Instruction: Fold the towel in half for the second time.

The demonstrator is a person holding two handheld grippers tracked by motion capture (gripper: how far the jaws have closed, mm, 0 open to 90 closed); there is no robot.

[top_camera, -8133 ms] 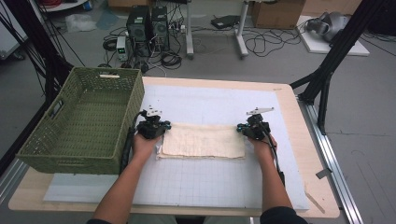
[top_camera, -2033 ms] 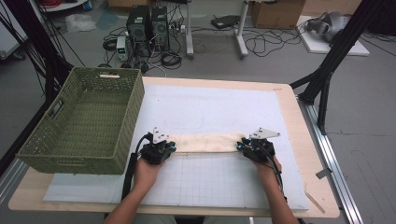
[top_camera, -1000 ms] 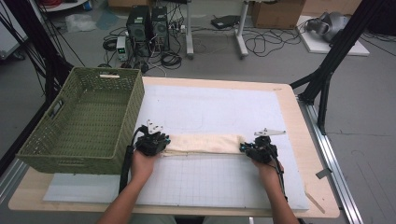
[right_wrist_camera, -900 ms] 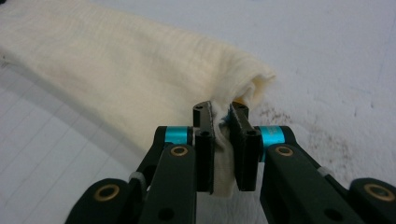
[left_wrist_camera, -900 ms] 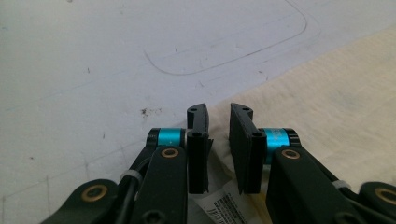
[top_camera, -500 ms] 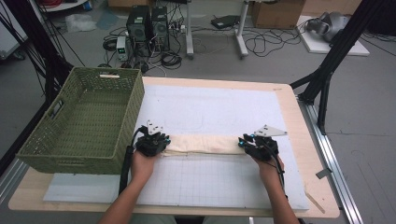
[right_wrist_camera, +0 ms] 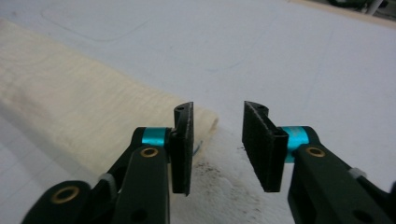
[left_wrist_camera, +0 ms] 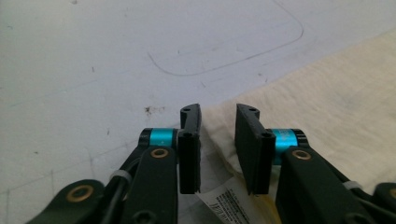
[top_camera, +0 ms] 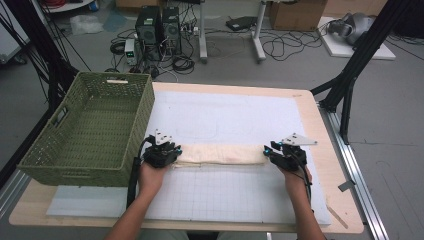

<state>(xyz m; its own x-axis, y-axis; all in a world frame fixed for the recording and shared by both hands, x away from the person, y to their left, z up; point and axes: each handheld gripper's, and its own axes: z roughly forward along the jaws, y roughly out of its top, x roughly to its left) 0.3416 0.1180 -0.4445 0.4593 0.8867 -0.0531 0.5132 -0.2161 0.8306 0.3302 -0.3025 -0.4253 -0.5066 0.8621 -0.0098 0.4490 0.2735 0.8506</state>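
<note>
Cream cloth (top_camera: 222,154), folded into a narrow band, lies mid-bench with its long axis running 9 to 3 o'clock. Left hand-held gripper (left_wrist_camera: 217,140) and right hand-held gripper (right_wrist_camera: 215,140) stand released at its ends.

You see a green basket (top_camera: 90,132) on the left of the worktop (top_camera: 320,150), a white mat (top_camera: 235,115) beside it.

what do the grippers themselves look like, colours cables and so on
Both are black. The left gripper and right gripper each have two flat black jaws, a turquoise ring at each jaw's base, and brass-coloured rivets on the linkage. From above, each carries a grey three-cornered plate and trails a black cable. Forearms are bare.
</note>
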